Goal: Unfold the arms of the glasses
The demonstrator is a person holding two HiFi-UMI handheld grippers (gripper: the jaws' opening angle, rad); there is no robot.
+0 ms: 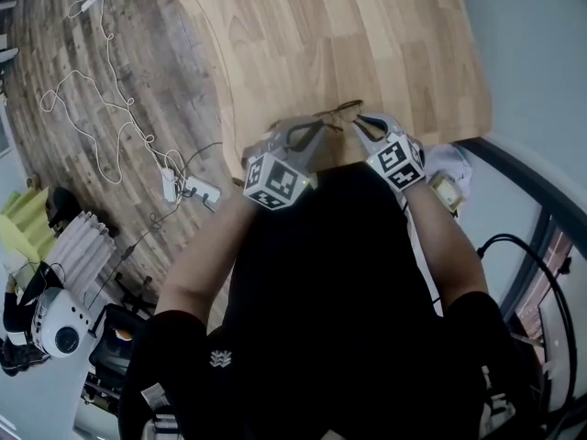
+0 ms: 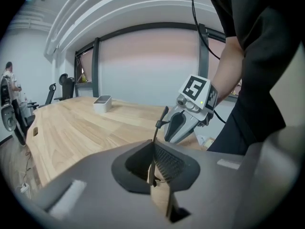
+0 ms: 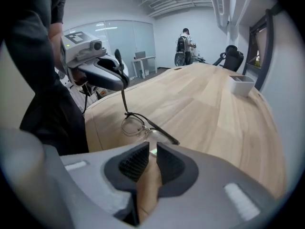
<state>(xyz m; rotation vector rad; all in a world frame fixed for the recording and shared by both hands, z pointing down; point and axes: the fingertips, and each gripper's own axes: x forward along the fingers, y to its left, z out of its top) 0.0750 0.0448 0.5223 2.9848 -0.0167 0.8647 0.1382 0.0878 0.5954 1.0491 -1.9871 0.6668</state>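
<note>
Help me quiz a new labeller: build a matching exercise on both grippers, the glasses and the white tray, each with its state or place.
1 left gripper
2 right gripper
3 glasses
4 white tray

A far along the table
B jaws together, empty
C shut on a glasses arm
D by the table's near edge

Pairs: 1-C, 2-B, 3-D, 4-A
</note>
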